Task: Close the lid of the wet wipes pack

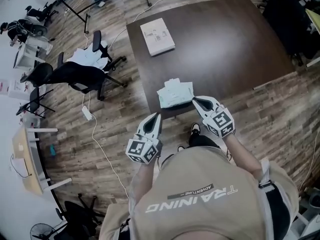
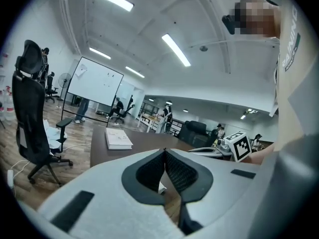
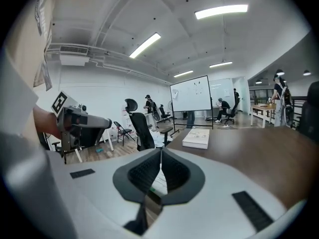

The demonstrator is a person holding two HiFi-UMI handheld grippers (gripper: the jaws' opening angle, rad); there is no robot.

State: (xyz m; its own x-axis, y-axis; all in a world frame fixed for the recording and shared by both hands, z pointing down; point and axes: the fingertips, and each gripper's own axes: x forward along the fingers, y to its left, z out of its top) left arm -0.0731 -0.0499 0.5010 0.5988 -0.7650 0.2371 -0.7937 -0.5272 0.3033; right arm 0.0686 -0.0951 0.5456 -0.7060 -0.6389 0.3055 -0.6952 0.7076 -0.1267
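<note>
— Lying where on the table (image 1: 225,49), the wet wipes pack (image 1: 175,93)?
— It is lying at the table's near edge, close to the person. Whether its lid is standing open, I cannot tell.
— And the right gripper (image 1: 194,99)?
— It is hovering over the table's near edge, just beside the pack's right side. Its jaws are pressing together, with nothing between them.
— The left gripper (image 1: 158,115)?
— It is hanging just off the table's near edge, jaws also pressing together, empty. A white book (image 1: 157,36) is resting farther in on the table, and an office chair (image 1: 82,76) is standing beside the table's left side.
</note>
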